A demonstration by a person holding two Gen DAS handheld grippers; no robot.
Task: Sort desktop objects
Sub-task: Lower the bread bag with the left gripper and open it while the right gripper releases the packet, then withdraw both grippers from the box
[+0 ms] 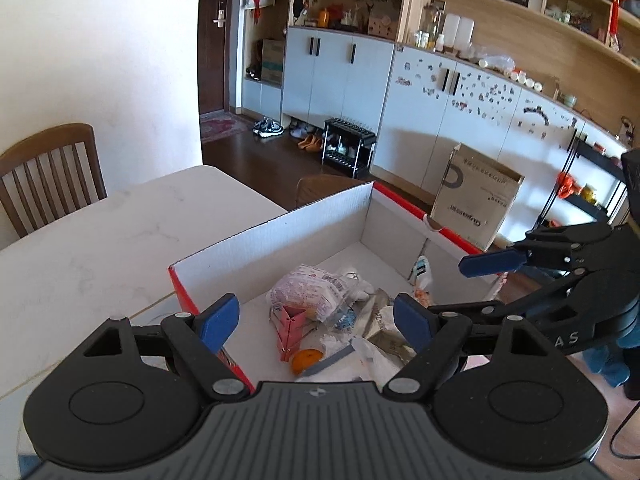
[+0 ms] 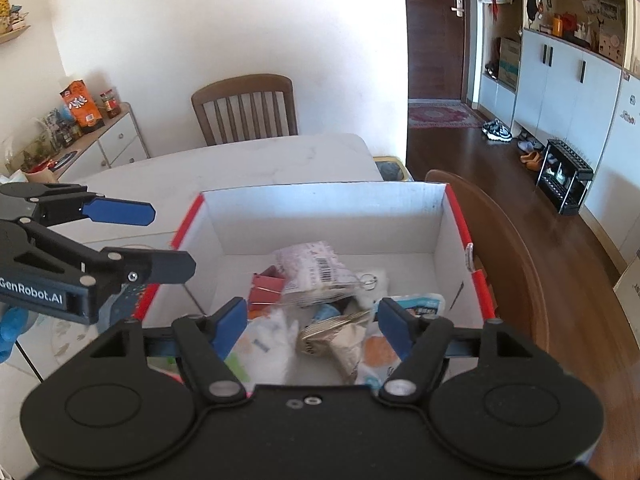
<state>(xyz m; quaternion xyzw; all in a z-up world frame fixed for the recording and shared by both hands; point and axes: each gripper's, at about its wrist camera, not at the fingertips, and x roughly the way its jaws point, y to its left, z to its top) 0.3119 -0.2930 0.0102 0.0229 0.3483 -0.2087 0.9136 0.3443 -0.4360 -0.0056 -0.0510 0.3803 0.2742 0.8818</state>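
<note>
Left gripper (image 1: 316,322): jaws apart, nothing between them, poised above the near end of the box, seemingly placed for a reach down into the heap.

Right gripper (image 2: 310,320): jaws apart and empty, over the same end of the box from the opposite side. Both tools face the same pile, so each stands in the other's path; the right one shows at the edge of the left wrist view, above the box's red rim.

Cardboard box (image 2: 320,216): white corrugated inside, red outside, open top, standing on the table. It holds the task's objects loose in one heap at the near end; the far end of its floor is bare.

Contents, near to far:
- orange round item (image 1: 306,360), partly under clear wrap; identity uncertain.
- crumpled foil-like packet (image 2: 340,334), lying across its neighbours.
- pink folded carton (image 1: 290,326), on its side.
- white pouch with blue print (image 2: 420,306), against the right wall.
- pink-printed plastic packet with barcode (image 2: 316,270), topmost, overlapping several pieces.
- metal key ring (image 2: 368,280), on a white soft item just beside that packet.

The items overlap, so a clean grasp of a lower piece looks difficult.

Marble-pattern table (image 1: 100,248): bare white top beside the box.

Wooden chair (image 2: 244,108): at the table's far side.

Brown carton (image 1: 476,196): on the floor beyond the box.
</note>
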